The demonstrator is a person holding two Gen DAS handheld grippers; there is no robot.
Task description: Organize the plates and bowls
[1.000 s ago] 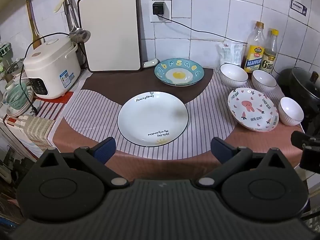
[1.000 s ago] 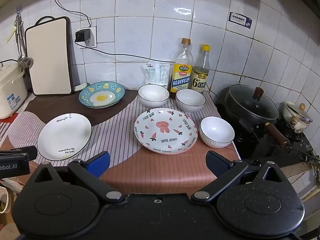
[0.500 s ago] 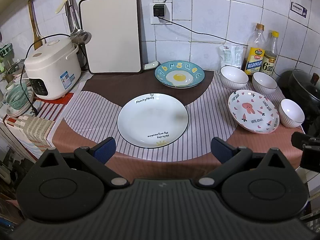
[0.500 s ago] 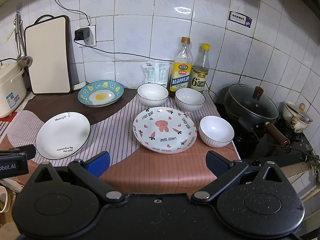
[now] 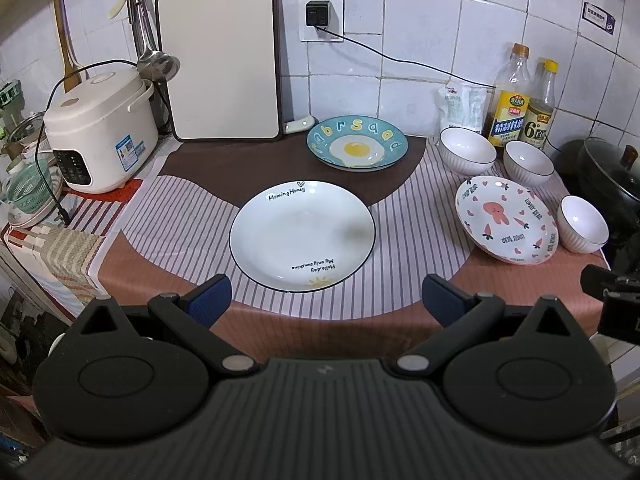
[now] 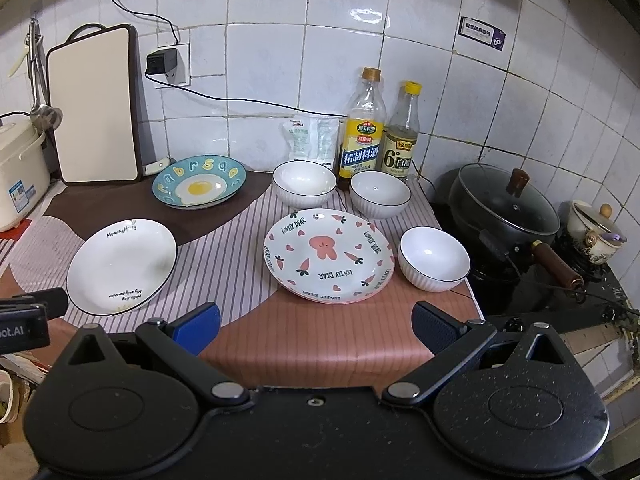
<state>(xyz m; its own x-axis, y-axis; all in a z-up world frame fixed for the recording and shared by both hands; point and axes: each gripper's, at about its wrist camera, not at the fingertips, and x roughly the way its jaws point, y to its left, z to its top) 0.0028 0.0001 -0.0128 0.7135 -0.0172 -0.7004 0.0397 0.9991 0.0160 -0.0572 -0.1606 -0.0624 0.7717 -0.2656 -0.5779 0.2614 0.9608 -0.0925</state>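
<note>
While I hold both grippers back at the near edge of the table (image 5: 328, 328), each pair of jaws stands spread wide with nothing between them. My left gripper (image 5: 325, 294) faces the white plate (image 5: 302, 236) with the black rim and the words "Morning Honey", which lies flat on the striped cloth straight ahead, just beyond my blue fingertips (image 5: 210, 296). Behind it, near the wall, sits the blue egg plate (image 5: 357, 148), apart from the white one.

My right gripper (image 6: 316, 322) faces the pink bear plate (image 6: 329, 255), also lying flat just ahead of its tips. Three white bowls stand upright around that plate: the back left bowl (image 6: 304, 182) and the back right bowl (image 6: 380, 193) side by side behind it, and the near bowl (image 6: 435, 258) just beside its right rim, close to the table's edge. None of the dishes are stacked; each rests alone on the cloth.

Two bottles (image 6: 362, 132) stand against the tiles behind the back bowls. A cutting board (image 5: 222, 56) leans on the wall at the left, next to a white rice cooker (image 5: 100, 132). A black lidded pot (image 6: 504, 200) sits on the stove to the right.
</note>
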